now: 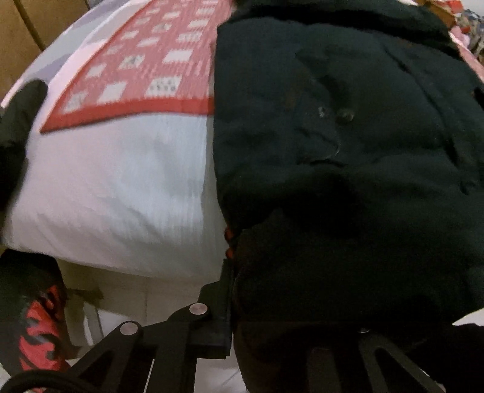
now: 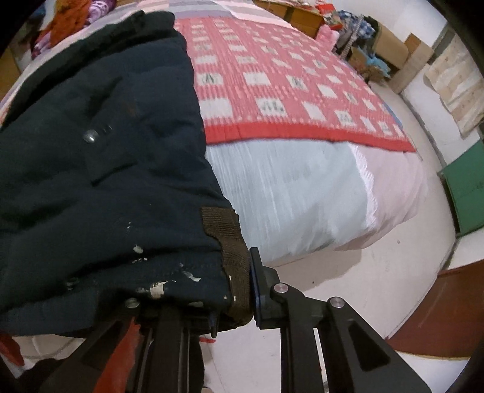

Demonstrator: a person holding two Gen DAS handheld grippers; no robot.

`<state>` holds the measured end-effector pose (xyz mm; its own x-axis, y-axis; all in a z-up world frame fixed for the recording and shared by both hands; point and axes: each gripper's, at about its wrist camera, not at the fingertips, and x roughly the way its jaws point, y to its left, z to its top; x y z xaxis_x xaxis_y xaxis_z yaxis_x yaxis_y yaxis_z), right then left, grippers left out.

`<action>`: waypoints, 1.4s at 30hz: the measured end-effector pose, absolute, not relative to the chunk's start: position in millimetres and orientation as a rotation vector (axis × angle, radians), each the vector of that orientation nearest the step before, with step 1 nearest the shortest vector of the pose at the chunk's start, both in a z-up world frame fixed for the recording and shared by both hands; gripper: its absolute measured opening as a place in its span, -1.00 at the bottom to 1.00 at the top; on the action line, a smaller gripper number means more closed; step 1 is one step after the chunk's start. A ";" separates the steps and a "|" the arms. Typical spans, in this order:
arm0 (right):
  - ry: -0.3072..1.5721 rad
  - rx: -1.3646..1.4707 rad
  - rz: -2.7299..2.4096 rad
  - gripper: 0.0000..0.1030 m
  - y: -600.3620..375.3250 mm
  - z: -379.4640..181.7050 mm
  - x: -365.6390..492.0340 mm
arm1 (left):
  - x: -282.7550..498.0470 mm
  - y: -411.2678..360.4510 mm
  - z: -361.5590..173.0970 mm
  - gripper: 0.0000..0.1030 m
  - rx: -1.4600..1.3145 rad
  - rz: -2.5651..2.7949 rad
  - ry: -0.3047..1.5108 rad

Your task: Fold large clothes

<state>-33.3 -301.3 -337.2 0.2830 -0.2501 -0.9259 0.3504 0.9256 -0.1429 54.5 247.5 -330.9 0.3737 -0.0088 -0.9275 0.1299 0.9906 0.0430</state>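
A large dark padded jacket (image 1: 348, 145) lies on the bed and hangs over its near edge; it also shows in the right wrist view (image 2: 99, 157). My left gripper (image 1: 242, 287) is shut on the jacket's hem; only its left finger (image 1: 225, 302) shows, the other is buried in fabric. My right gripper (image 2: 233, 290) is shut on the jacket's corner by its brown ribbed cuff (image 2: 233, 257). White stains mark the hem there.
The bed carries a red-and-white patterned blanket (image 2: 287, 81) over a pale sheet (image 2: 302, 199). Cardboard boxes and clutter (image 2: 378, 45) stand beyond it. A green box (image 2: 466, 193) sits on the white floor at right. Piled clothes (image 2: 66, 21) lie at the far left.
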 end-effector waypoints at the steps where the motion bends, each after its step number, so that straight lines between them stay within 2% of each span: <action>1: 1.217 0.094 -0.397 -0.66 -301.4 -331.0 -33.0 | 54.0 248.9 -322.8 -0.78 0.105 -0.089 1.177; 16: 1.152 0.035 -0.347 -0.68 -277.1 -184.6 -19.3 | 51.5 267.4 -207.9 -0.82 0.040 -0.107 1.094; 20: 1.152 0.026 -0.354 -0.69 -270.8 -147.8 -23.7 | 44.1 273.7 -194.2 -0.82 0.006 -0.116 1.135; 27: 1.236 0.040 -0.356 -0.69 -262.9 -116.9 -47.4 | 44.0 275.4 -180.0 -0.82 0.047 -0.135 1.246; 30: 1.218 0.051 -0.345 -0.69 -265.4 -107.7 -33.7 | 77.5 268.1 -164.3 -0.83 0.080 -0.140 1.236; 34: 1.104 0.036 -0.286 -0.69 -278.0 -87.3 21.1 | 149.6 259.7 -133.7 -0.83 0.065 -0.096 1.165; 39: 0.935 0.033 -0.202 -0.69 -304.1 -64.7 126.3 | 259.7 241.8 -105.0 -0.83 0.105 -0.070 1.056; 42: 0.862 0.023 -0.148 -0.69 -317.0 -59.6 195.7 | 333.6 235.7 -106.1 -0.83 0.102 -0.064 1.032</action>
